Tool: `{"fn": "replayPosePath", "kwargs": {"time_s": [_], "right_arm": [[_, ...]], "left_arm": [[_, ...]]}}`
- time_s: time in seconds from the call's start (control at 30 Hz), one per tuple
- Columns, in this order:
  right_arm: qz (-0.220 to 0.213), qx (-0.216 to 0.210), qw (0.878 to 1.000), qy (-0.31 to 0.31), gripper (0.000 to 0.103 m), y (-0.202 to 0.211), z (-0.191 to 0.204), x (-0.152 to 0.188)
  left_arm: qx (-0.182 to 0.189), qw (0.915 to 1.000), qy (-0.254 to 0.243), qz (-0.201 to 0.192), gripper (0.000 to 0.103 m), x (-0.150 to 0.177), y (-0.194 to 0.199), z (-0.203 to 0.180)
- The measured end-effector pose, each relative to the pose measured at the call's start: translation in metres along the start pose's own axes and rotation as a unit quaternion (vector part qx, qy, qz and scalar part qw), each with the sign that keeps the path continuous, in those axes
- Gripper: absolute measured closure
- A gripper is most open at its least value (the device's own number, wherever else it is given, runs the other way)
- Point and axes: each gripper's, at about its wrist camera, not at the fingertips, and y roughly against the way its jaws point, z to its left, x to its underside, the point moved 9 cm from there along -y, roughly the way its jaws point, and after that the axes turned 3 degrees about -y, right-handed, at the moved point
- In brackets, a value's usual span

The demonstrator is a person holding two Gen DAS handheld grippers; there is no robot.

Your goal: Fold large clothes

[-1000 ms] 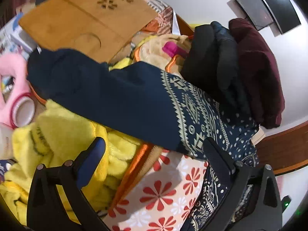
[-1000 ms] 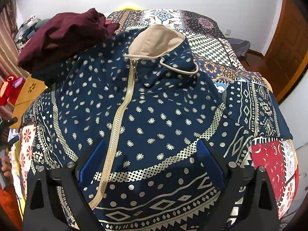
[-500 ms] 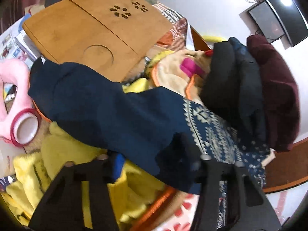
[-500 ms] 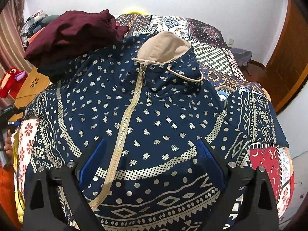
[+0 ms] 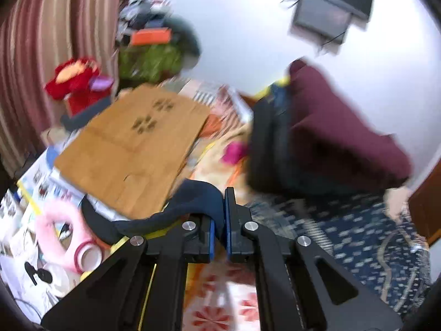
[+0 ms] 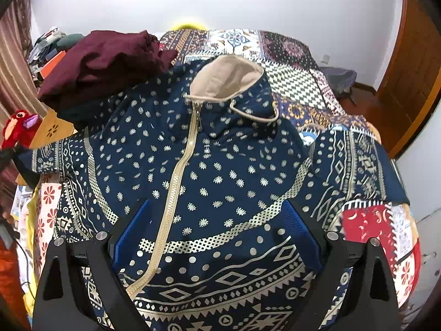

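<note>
A navy hoodie [image 6: 220, 165] with cream patterns, a beige zipper and a beige-lined hood lies face up on the bed. My left gripper [image 5: 223, 201] is shut on the plain navy cuff of its sleeve [image 5: 193, 195], which hangs in a loop off to the left of the pads. Part of the hoodie's patterned body [image 5: 344, 229] shows to the right in the blurred left wrist view. My right gripper [image 6: 216, 207] hovers open over the hoodie's lower front with nothing between its blue pads [image 6: 300, 229].
A maroon garment [image 6: 104, 60] sits on dark folded clothes at the hoodie's left shoulder. Beside the bed lie a wooden board [image 5: 132, 149], a red plush toy [image 5: 74, 82], a pink toy [image 5: 69, 234] and papers. The patchwork quilt [image 6: 303, 82] stretches back to the wall, with a wooden door [image 6: 413, 69] on the right.
My left gripper went from open around the sleeve to shut on its cuff and has lifted it, rolling as it rose. The right gripper rose slightly and stays open.
</note>
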Motion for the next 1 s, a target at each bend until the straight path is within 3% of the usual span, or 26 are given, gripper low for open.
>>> {"fn": "replayPosePath", "kwargs": {"time_s": [0.2, 0.47, 0.63, 0.8, 1.0], "right_arm": [[-0.023, -0.006, 1.0, 0.021, 0.01, 0.014, -0.001, -0.005], [-0.037, -0.038, 0.999, 0.001, 0.01, 0.021, -0.015, -0.009], [-0.038, -0.051, 0.998, -0.024, 0.01, 0.021, -0.036, -0.009], [-0.044, -0.063, 0.996, -0.047, 0.01, 0.022, -0.052, -0.008], [-0.041, -0.053, 0.997, -0.04, 0.01, 0.018, -0.065, -0.006]], "left_arm": [[0.067, 0.9953, -0.043, -0.056, 0.099, -0.023, 0.063, -0.073], [0.135, 0.9829, -0.114, -0.052, 0.099, -0.006, 0.089, -0.181], [0.171, 0.971, -0.166, -0.015, 0.099, 0.027, 0.08, -0.245], [0.196, 0.9564, -0.211, 0.048, 0.099, 0.079, 0.06, -0.301], [0.2, 0.9395, -0.238, 0.143, 0.099, 0.145, 0.029, -0.327]]}}
